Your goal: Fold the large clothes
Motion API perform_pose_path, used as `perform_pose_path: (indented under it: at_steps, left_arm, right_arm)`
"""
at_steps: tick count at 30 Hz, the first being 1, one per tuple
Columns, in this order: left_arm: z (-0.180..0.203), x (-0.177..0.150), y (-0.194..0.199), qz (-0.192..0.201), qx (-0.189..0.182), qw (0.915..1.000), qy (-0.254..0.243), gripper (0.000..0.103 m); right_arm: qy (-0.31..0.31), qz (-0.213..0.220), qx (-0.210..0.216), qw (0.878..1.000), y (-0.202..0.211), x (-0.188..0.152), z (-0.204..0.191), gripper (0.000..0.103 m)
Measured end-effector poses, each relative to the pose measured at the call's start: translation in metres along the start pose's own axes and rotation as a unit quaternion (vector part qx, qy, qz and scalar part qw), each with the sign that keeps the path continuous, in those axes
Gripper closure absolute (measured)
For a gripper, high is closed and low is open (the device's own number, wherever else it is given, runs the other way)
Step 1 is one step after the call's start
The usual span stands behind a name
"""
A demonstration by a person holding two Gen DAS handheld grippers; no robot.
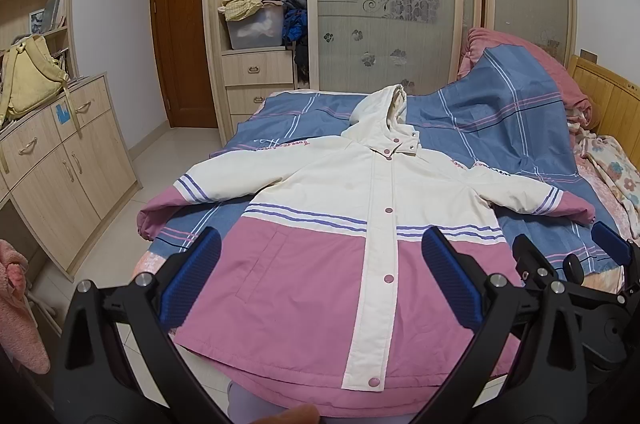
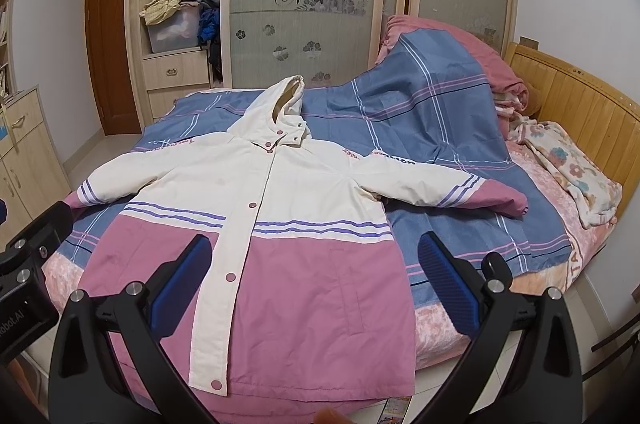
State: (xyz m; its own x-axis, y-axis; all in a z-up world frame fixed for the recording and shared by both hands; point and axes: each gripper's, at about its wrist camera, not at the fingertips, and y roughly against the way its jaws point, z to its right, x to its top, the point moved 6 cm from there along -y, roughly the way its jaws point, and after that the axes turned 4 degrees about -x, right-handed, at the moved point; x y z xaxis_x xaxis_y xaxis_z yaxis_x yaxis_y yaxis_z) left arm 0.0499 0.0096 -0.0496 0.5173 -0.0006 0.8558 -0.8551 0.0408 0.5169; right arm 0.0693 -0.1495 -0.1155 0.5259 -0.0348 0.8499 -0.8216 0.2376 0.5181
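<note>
We see the jacket (image 1: 320,224) spread flat on the bed (image 1: 500,128), hood toward frame top, hem nearest us; left gripper (image 1: 320,276) and right gripper (image 2: 314,276) hover wide, empty; each sleeve lies outward

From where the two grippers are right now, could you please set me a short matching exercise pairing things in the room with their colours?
Things:
1. hood of the jacket
2. backpack
3. bed sheet
4. room door

Colours:
A. yellow
B. dark brown
C. cream
D. blue with pink and white stripes

Pairs: 1-C, 2-A, 3-D, 4-B
</note>
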Motion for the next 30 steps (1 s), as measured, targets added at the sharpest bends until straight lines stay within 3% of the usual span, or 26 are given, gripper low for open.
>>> perform_pose_path:
  at_steps: [30]
  left_arm:
    - [0.004,-0.01,-0.001,-0.008,0.002,1.0,-0.003,0.002]
  right_arm:
    - [0.003,-0.008,0.002,1.0,-0.004,-0.004,0.0,0.001]
